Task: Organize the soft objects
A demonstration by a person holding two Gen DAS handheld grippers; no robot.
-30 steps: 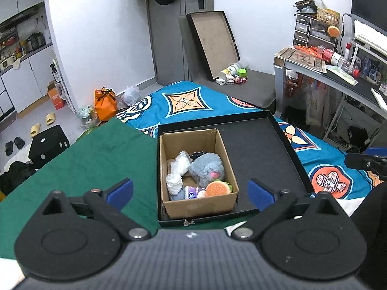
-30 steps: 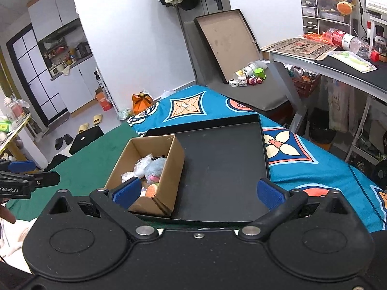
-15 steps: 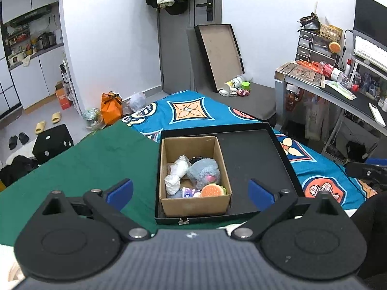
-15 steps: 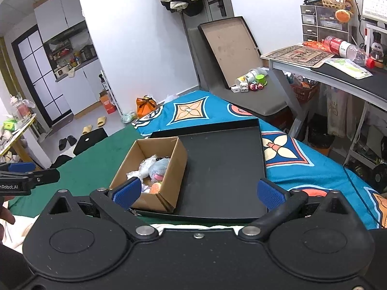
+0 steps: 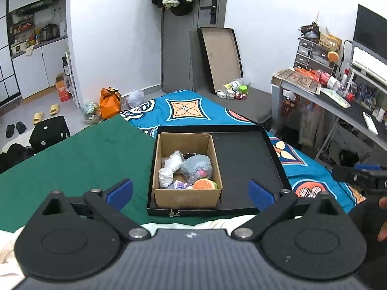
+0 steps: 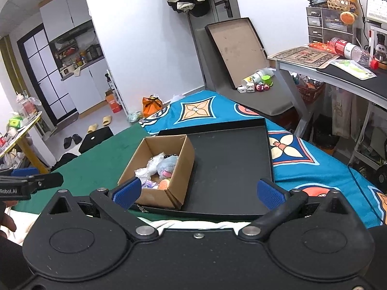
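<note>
Sitting in the left half of a shallow black rectangular tray (image 5: 244, 154) on the bed, the open brown cardboard box (image 5: 186, 195) holds all the soft things, about twelve o'clock from the left gripper (image 5: 191, 191) and nearer eleven o'clock from the right gripper (image 6: 197, 192). Both grippers hang back from the tray with their blue-padded fingers spread wide and nothing between them. The box runs long from near to far in the left wrist view; it is probably light and fairly stiff, best taken by a side wall. Largest inside is the grey-blue plush toy with a pink snout (image 5: 197, 168), lying snout toward six o'clock; it should be light and squashy, so a pinch across the body ought to hold. At its nine o'clock lie crumpled white plastic-wrapped bundles (image 5: 170, 169), stretched roughly one to seven o'clock, likely slippery and crackly, safest gripped at the bunched middle. Smallest, at the near wall, the round orange burger-shaped soft toy (image 5: 204, 184) lies flat, touching a pale purple printed packet (image 5: 180, 184) at its nine o'clock; both look light, and the burger suits a squeeze across its rim.
</note>
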